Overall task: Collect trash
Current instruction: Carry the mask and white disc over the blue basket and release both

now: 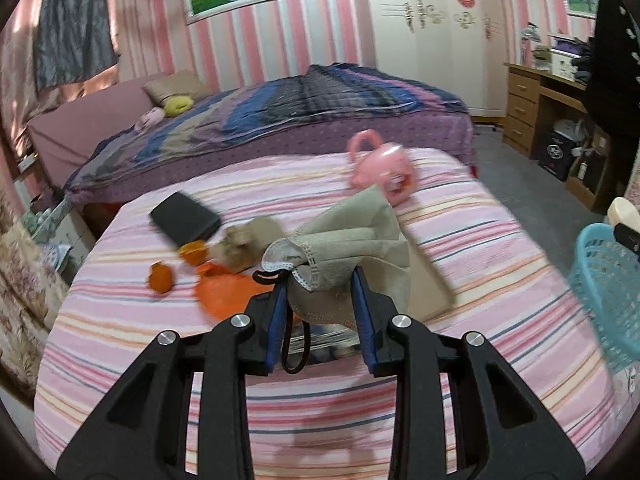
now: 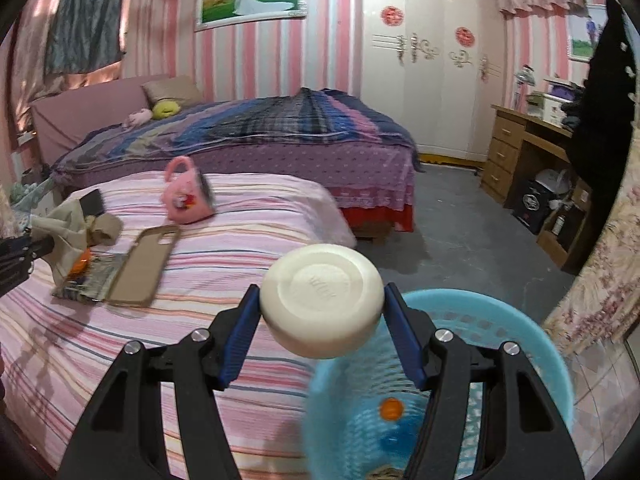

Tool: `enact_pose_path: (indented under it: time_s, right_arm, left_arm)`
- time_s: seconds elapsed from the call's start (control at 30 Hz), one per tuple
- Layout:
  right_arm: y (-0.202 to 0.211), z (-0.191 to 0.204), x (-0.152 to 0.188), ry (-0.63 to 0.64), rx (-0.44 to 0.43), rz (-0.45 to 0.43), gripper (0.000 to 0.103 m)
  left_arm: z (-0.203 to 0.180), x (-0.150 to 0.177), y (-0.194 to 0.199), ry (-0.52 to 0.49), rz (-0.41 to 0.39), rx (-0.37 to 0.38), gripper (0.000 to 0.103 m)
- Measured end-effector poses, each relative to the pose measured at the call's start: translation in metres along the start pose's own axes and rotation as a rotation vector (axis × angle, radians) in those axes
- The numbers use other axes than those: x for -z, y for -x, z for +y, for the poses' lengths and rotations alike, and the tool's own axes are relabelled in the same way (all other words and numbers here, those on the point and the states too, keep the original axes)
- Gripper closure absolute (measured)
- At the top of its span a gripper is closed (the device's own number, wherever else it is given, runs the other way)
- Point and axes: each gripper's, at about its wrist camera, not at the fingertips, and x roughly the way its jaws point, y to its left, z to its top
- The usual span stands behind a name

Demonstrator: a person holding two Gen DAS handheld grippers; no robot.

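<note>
I observe my left gripper [image 1: 320, 292] at lower centre of its view, its blue ribbed fingers [image 1: 277, 312] pinching a crumpled beige face mask [image 1: 352, 244] of soft, pleated non-woven fabric; a black ear loop hangs below. My right gripper [image 2: 322, 312] has its fingers clamped on a smooth, cream-coloured round lid [image 2: 322, 300], disc-shaped with a raised centre, held above the rim of a light blue plastic lattice basket [image 2: 500, 308] at lower right. An orange scrap [image 2: 391, 409] lies inside the basket. The pink-striped bed [image 1: 480, 240] carries orange peel pieces [image 1: 161, 278], a black rectangular case [image 1: 185, 222] and a glossy pink toy bag [image 1: 380, 168]. Behind it: striped pink wallpaper, a second bed and a white wardrobe [image 2: 424, 80]
</note>
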Motion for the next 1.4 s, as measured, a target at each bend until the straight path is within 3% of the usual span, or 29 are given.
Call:
enact_pose_path:
  time_s: [0.43,0.87,0.93,1.0,1.07,1.4]
  right_arm:
    - [0.009,-0.108,0.022,-0.072,0.182,0.036,0.042]
    - [0.017,-0.156,0.038,-0.163,0.247,0.044,0.042]
    - [0.017,-0.159,0.039,-0.166,0.244,0.047,0.042]
    - [0.018,-0.160,0.039,-0.166,0.243,0.047,0.042]
    - [0.018,-0.160,0.039,-0.165,0.242,0.046,0.042]
    - [0.008,-0.154,0.039,-0.166,0.230,0.062,0.042]
  left_arm:
    - [-0.158,-0.002,0.014,-0.101,-0.019,0.219,0.073]
    - [-0.268,0.004,0.009,-0.192,-0.007,0.342,0.069]
    - [-0.274,0.004,0.008,-0.199,-0.005,0.355,0.057]
    - [-0.275,0.003,0.008,-0.195,-0.016,0.363,0.032]
    - [-0.271,0.002,0.009,-0.189,-0.026,0.361,0.023]
    - [-0.226,-0.007,0.004,-0.168,-0.082,0.197,0.006]
